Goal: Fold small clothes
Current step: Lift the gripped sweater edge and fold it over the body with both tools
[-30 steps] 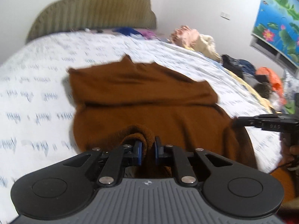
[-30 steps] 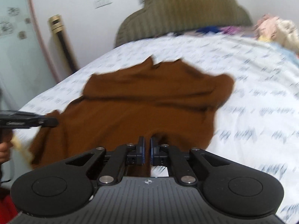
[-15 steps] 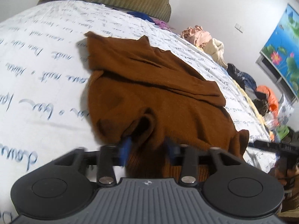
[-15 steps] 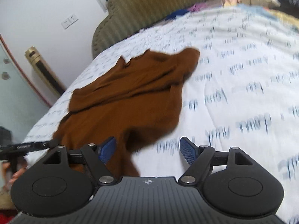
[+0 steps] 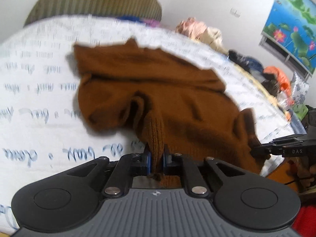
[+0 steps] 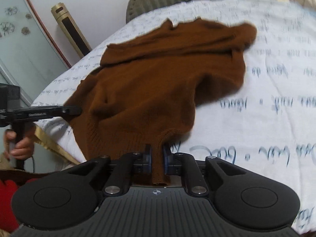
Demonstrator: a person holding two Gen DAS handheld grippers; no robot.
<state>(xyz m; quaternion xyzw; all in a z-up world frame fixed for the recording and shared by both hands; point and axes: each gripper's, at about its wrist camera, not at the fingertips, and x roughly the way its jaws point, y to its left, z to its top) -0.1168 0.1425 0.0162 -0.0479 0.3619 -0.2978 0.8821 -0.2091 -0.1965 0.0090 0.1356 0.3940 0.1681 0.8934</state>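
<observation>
A brown knit sweater (image 5: 158, 90) lies spread on the white printed bed sheet (image 5: 39, 102); it also shows in the right wrist view (image 6: 162, 73). My left gripper (image 5: 156, 158) is shut on the ribbed hem at one near corner. My right gripper (image 6: 158, 156) is shut on the ribbed hem at the other near corner. Each gripper shows in the other's view, the right one at the far right (image 5: 276, 150) and the left one at the far left (image 6: 59, 111), both at the sweater's near edge. The sleeves lie folded across the far part of the sweater.
An olive ribbed headboard (image 5: 94, 0) stands at the far end of the bed. Piles of clothes (image 5: 199, 29) and dark and orange items (image 5: 276, 75) lie along the bed's right side. A gold column (image 6: 69, 25) stands by the wall at the left.
Half a second ago both grippers were open over the sweater's near edge. Now both have closed on the ribbed hem, and the hem is pulled toward the cameras.
</observation>
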